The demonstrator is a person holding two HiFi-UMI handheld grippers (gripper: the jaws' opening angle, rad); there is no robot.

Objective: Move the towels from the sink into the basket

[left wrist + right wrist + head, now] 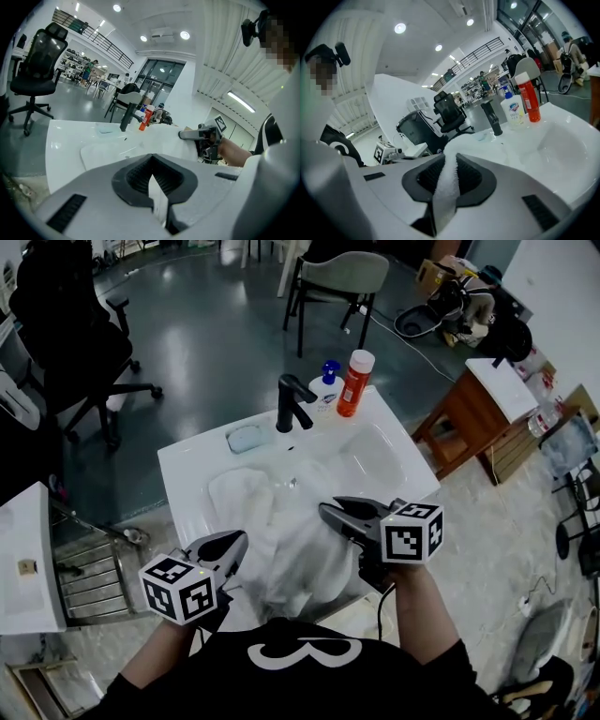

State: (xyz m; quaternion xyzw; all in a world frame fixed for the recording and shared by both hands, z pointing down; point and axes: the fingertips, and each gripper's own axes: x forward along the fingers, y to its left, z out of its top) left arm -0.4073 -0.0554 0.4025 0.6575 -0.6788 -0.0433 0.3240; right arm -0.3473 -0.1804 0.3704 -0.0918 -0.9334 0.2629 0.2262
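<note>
White towels [286, 549] lie heaped in the white sink [187, 465], spilling over its front edge. My right gripper [326, 514] is at the heap's right side, shut on a fold of towel [444, 187] that runs up between its pads. My left gripper [239, 540] is at the sink's front left corner, with a thin strip of white towel [157, 199] pinched between its shut jaws. The left gripper view shows the right gripper [197, 135] across the sink. The right gripper view shows the left gripper's marker cube [386, 152]. No basket is in view.
A black faucet [292, 401], a blue-capped soap bottle [327, 390], a red bottle [355, 382] and a soap dish [247, 438] stand along the sink's back. A metal rack [89, 568] stands left, a wooden table [469, 418] right, chairs [337, 282] behind.
</note>
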